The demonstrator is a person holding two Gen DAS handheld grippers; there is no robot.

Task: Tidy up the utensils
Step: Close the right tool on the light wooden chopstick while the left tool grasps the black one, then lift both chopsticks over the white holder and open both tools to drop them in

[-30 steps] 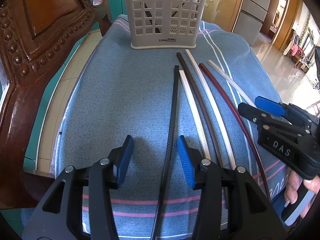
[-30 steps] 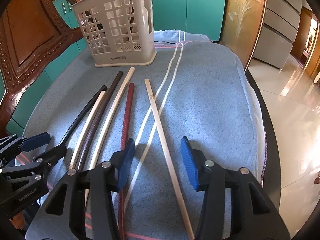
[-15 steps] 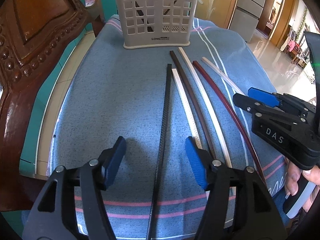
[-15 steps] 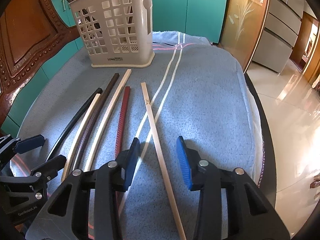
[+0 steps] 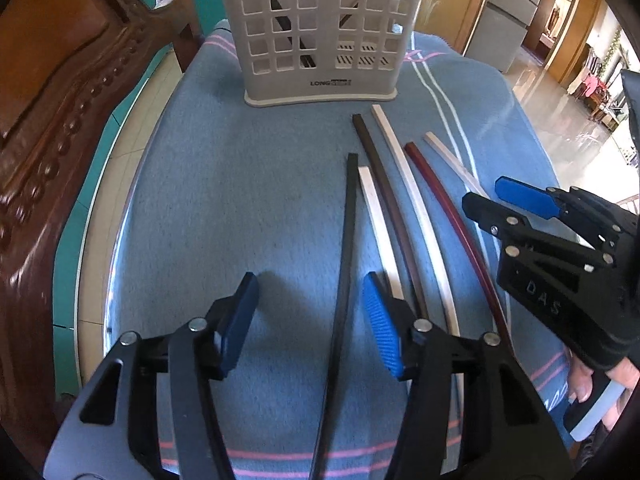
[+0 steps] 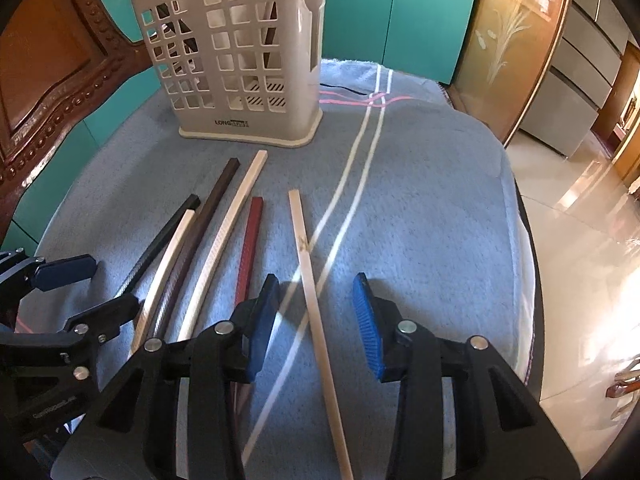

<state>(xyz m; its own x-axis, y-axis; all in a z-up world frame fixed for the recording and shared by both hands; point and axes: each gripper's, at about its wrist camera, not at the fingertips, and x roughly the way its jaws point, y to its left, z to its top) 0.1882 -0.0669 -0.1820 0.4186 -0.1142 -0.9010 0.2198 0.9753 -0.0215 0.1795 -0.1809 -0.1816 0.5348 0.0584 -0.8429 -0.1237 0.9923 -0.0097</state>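
Observation:
Several chopsticks lie side by side on a blue towel [image 5: 240,200], pointing at a beige slotted utensil basket [image 5: 324,32] that holds a few dark sticks. My left gripper [image 5: 310,320] is open, its fingers astride the black chopstick [image 5: 347,240]. My right gripper [image 6: 316,320] is open, its fingers astride the pale wooden chopstick [image 6: 310,280], the rightmost one. Between them lie a white chopstick [image 5: 378,232], a dark brown chopstick [image 5: 390,208], a cream chopstick [image 5: 416,208] and a red chopstick [image 5: 452,216]. The right gripper also shows in the left wrist view [image 5: 504,200].
The basket also shows in the right wrist view [image 6: 240,60], standing at the towel's far end. A carved wooden chair back [image 5: 60,100] rises on the left. Teal cabinets [image 6: 420,12] stand behind. The table edge drops to a tiled floor [image 6: 580,240] on the right.
Both grippers have moved forward along the chopsticks toward the basket. The right gripper narrowed briefly and has opened wider again around the pale chopstick. The chopsticks have not moved.

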